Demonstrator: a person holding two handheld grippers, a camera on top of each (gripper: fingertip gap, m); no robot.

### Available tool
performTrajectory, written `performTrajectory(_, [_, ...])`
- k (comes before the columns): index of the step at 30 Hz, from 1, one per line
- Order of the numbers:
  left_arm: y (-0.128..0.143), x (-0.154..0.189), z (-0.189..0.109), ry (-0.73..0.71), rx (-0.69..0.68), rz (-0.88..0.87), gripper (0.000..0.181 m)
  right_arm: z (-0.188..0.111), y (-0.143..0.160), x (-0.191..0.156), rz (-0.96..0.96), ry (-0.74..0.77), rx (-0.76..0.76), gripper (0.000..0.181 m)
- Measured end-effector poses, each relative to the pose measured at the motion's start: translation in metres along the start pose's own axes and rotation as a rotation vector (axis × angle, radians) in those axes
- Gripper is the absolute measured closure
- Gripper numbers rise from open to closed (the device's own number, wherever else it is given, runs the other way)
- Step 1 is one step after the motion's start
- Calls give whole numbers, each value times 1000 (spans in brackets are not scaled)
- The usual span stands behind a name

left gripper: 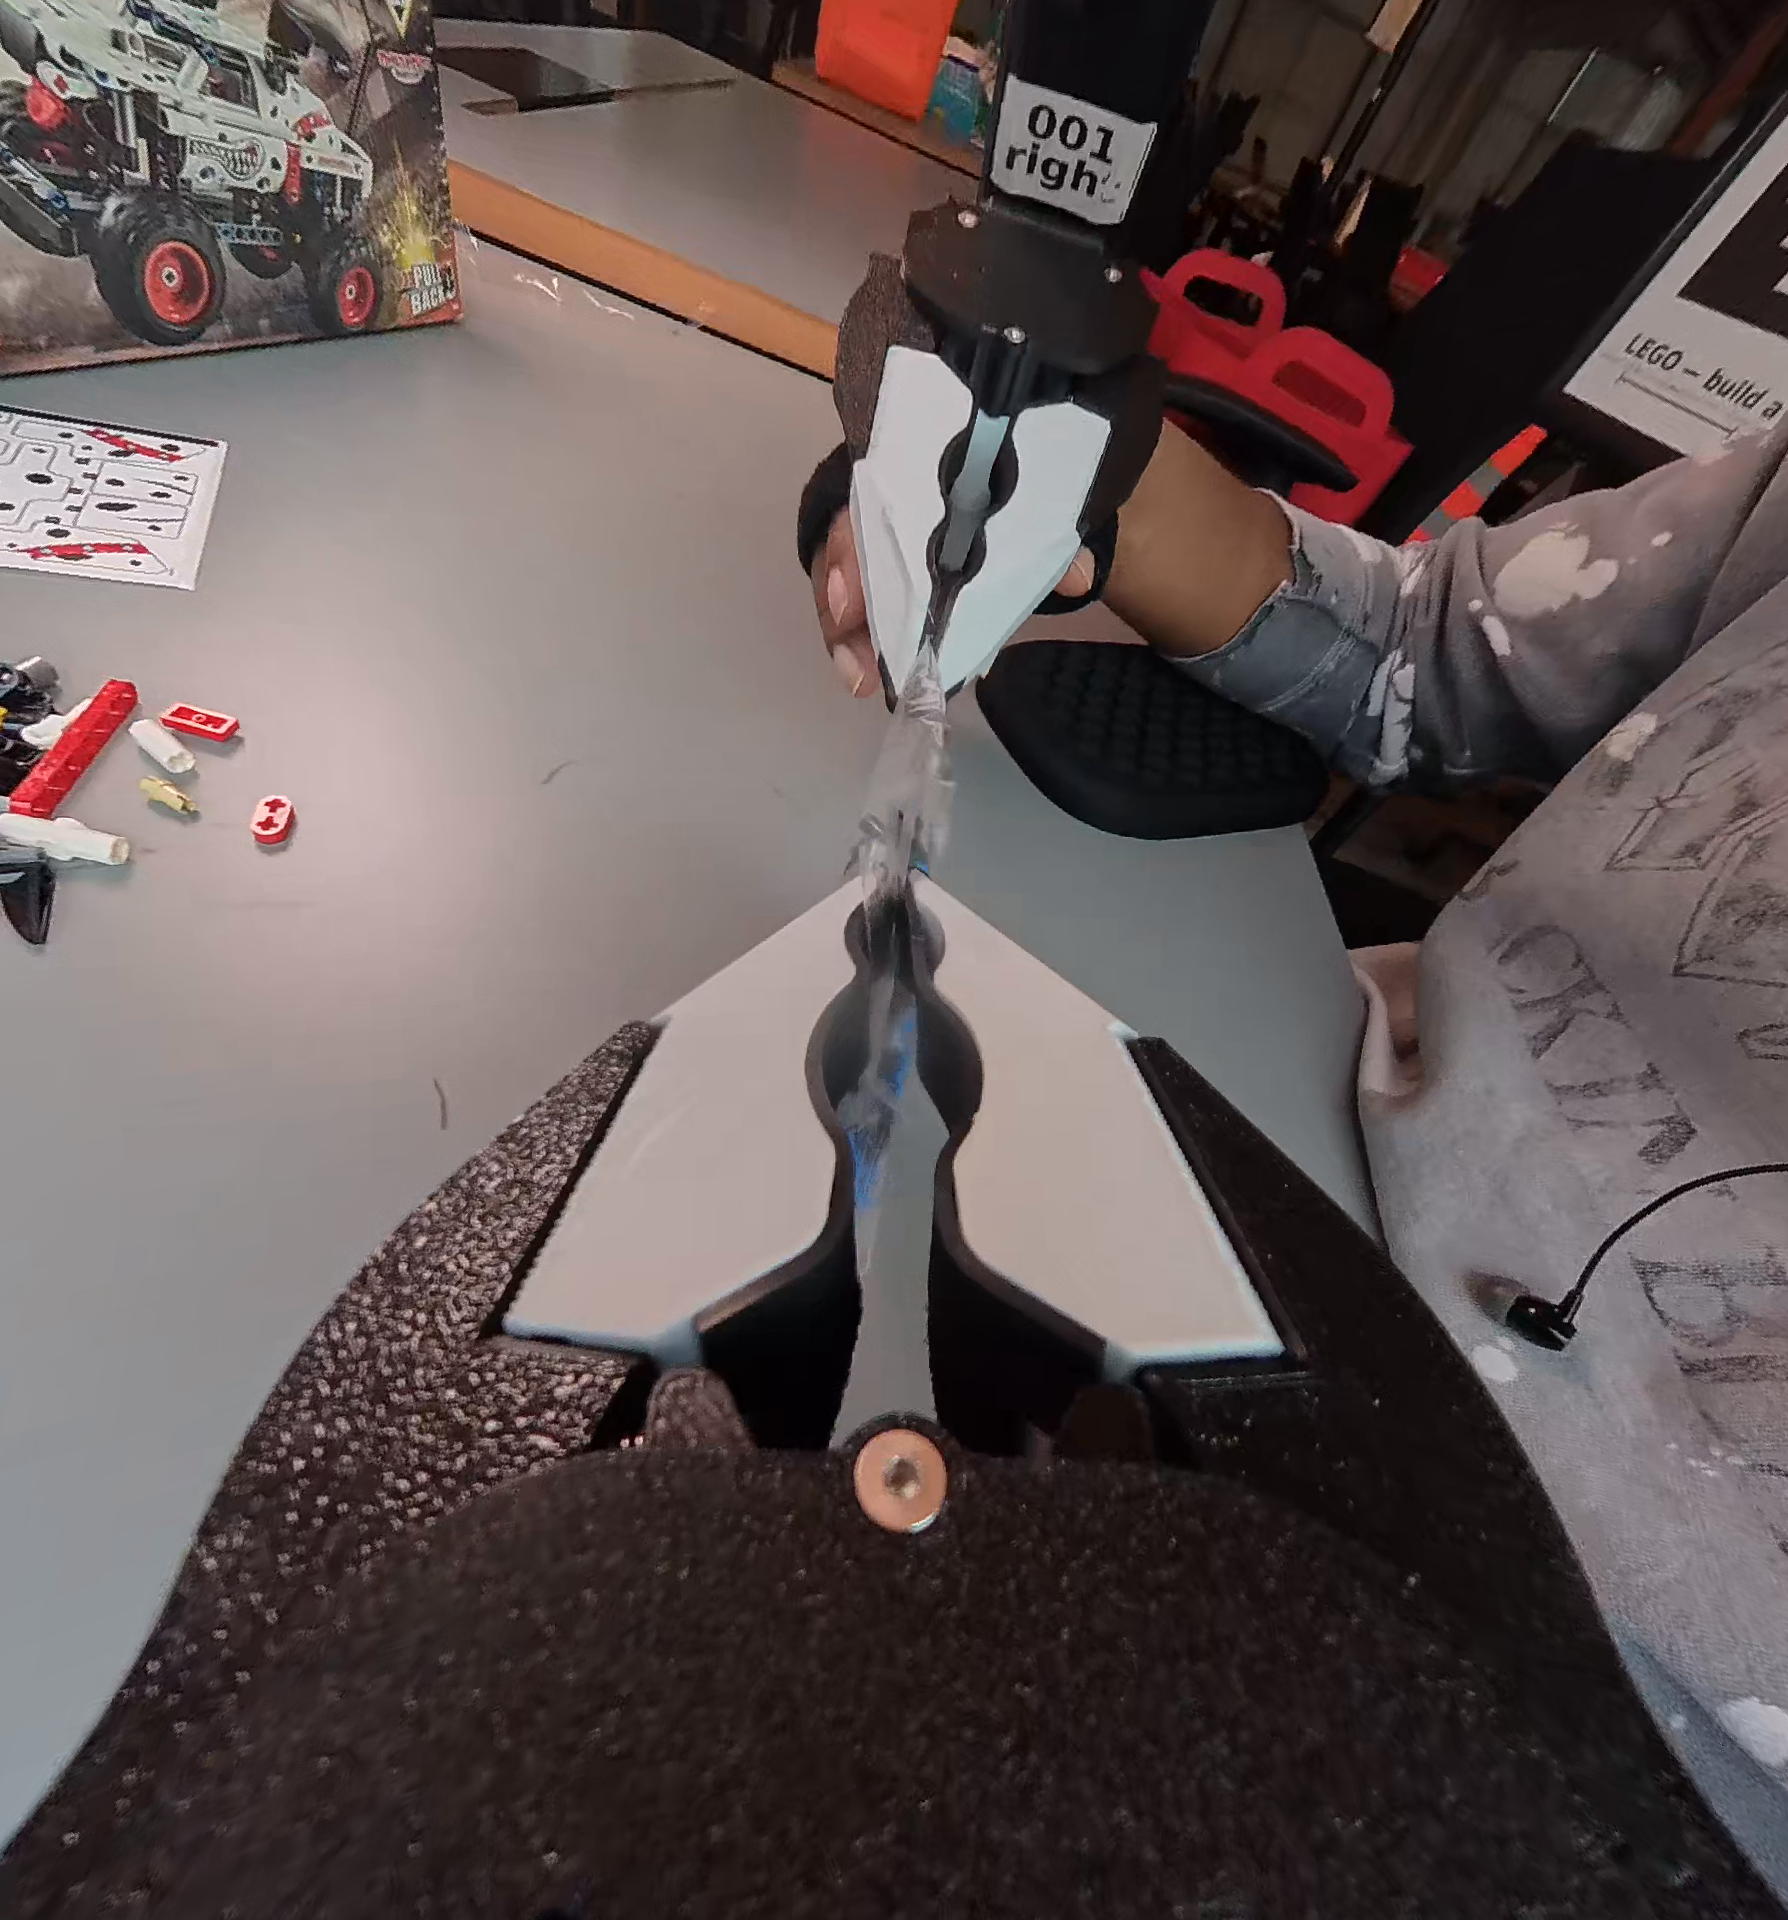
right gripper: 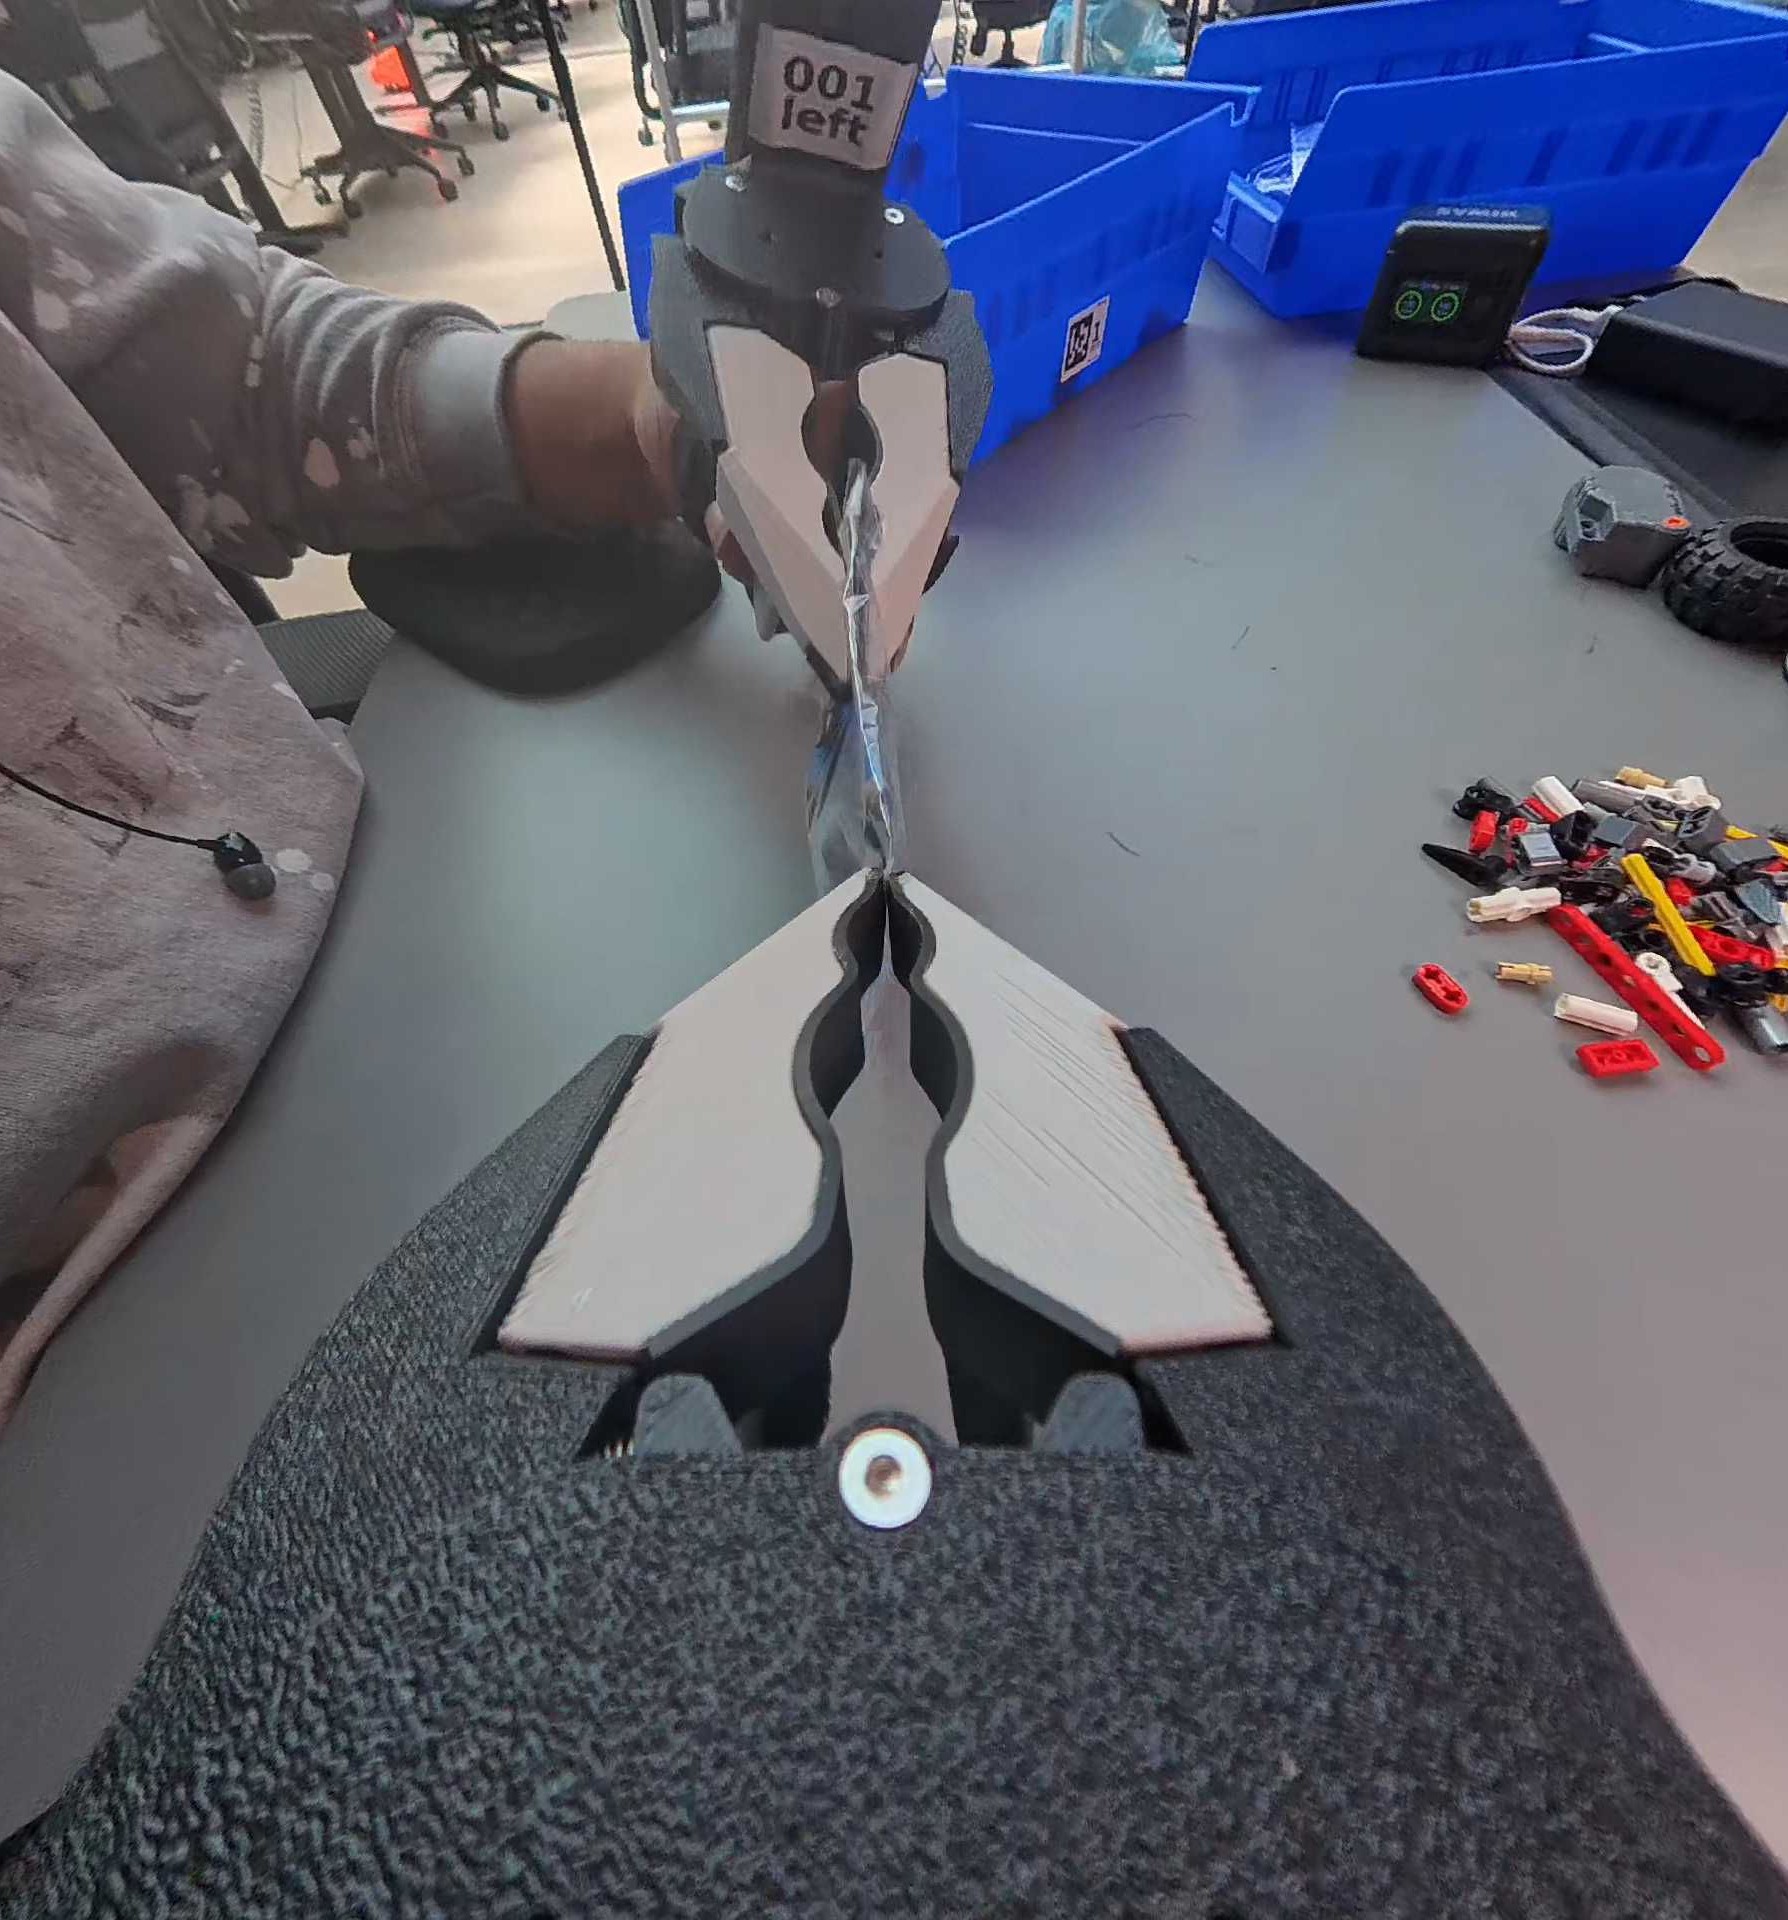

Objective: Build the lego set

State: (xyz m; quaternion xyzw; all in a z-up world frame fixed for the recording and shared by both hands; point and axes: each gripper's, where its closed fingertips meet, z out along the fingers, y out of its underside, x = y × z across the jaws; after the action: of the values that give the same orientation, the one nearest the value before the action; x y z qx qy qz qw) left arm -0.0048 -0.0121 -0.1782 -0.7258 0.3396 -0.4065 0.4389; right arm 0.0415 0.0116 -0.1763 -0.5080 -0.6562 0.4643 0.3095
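A clear plastic bag (left gripper: pixel 905 790) with something blue inside hangs stretched between my two grippers above the grey table (left gripper: pixel 557 644). My left gripper (left gripper: pixel 895 883) is shut on its near end. My right gripper (left gripper: pixel 921 665) faces it from above and is shut on the far end. In the right wrist view the bag (right gripper: pixel 859 769) runs taut from my right gripper (right gripper: pixel 885 878) to the left gripper (right gripper: pixel 854 665). A pile of loose lego parts (right gripper: pixel 1648 914) lies on the table to the right; it also shows at the left in the left wrist view (left gripper: pixel 28 790).
The lego set box (left gripper: pixel 183 177) and a sticker sheet (left gripper: pixel 69 488) lie at the far left. Blue bins (right gripper: pixel 1285 177), a small black device (right gripper: pixel 1446 281), a black tyre (right gripper: pixel 1763 577) and a grey part (right gripper: pixel 1617 520) stand at the back right. A person's sleeve (left gripper: pixel 1492 644) is close. Some 6 centimeters of space lies between my two pairs of fingers.
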Motion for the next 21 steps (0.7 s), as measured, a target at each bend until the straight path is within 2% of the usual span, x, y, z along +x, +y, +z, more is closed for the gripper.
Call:
performTrajectory(4, [-3,6,-1,26,-5,-15,181,0,4,-6,-20,-28,-46,180])
performTrajectory(6, [-3,9,-1,39,-24,-27,181,-7,-9,-3,-53,7,-33,156])
performTrajectory(9, [-1,11,1,41,-55,-49,181,-7,-33,-10,-97,9,-32,140])
performTrajectory(14, [1,13,3,37,-66,-75,181,36,-43,-24,-212,-17,-132,143])
performTrajectory(16, [1,13,3,28,-70,-72,181,48,-45,-23,-224,-27,-135,156])
performTrajectory(18, [1,13,2,22,-72,-63,181,53,-48,-15,-221,-6,-116,178])
performTrajectory(21, [-1,11,-1,15,-56,-47,181,52,-52,-14,-198,-20,-69,181])
